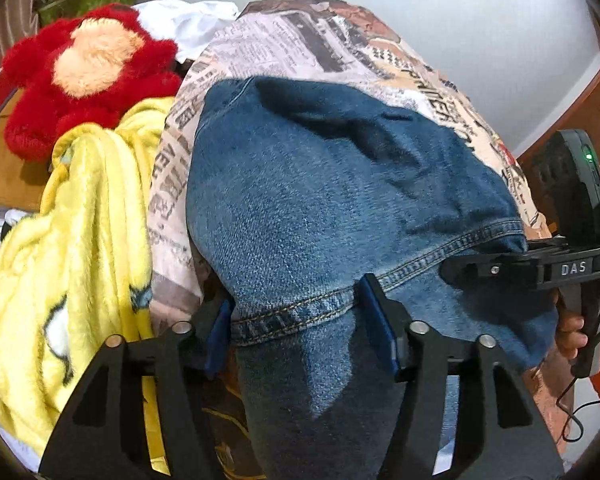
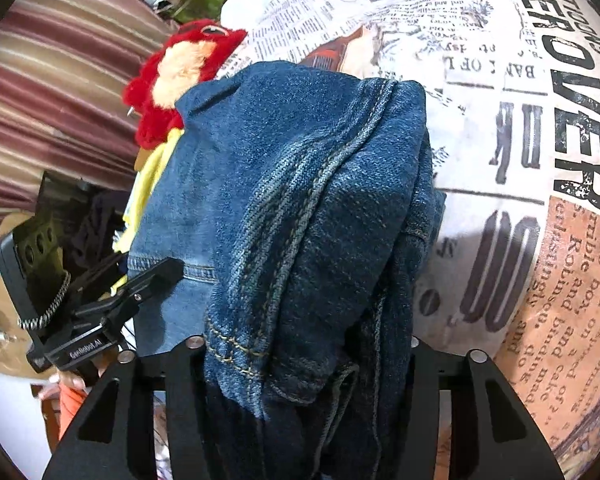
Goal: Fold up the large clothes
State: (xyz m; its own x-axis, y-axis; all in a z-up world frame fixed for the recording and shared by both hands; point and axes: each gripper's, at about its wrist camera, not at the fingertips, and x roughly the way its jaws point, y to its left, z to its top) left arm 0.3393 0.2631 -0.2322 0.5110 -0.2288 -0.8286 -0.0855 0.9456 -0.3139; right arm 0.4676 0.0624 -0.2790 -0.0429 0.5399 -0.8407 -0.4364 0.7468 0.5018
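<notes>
A pair of blue jeans point(image 1: 320, 200) lies folded in a thick stack on a newspaper-print bedspread point(image 1: 320, 40). My left gripper point(image 1: 296, 312) stands open at the stack's near edge. The stitched hem runs flat between its blue pads point(image 1: 218, 336) and the cloth hangs on through the jaws toward the camera. In the right wrist view the jeans point(image 2: 280, 200) bunch up along a seam. My right gripper point(image 2: 306, 340) is open, with that bunch lying between its fingers and covering the pads. Each view shows the other gripper's finger point(image 1: 484, 270) point(image 2: 156, 276) resting on the hem.
A red plush toy point(image 1: 88, 76) and a yellow fleece blanket point(image 1: 80, 260) lie left of the jeans, with white cloth point(image 1: 188, 20) behind them. Striped fabric point(image 2: 60, 80) fills the far left of the right wrist view. A hand point(image 1: 572, 332) holds the right gripper's handle. Bedspread point(image 2: 500, 160) extends to the right.
</notes>
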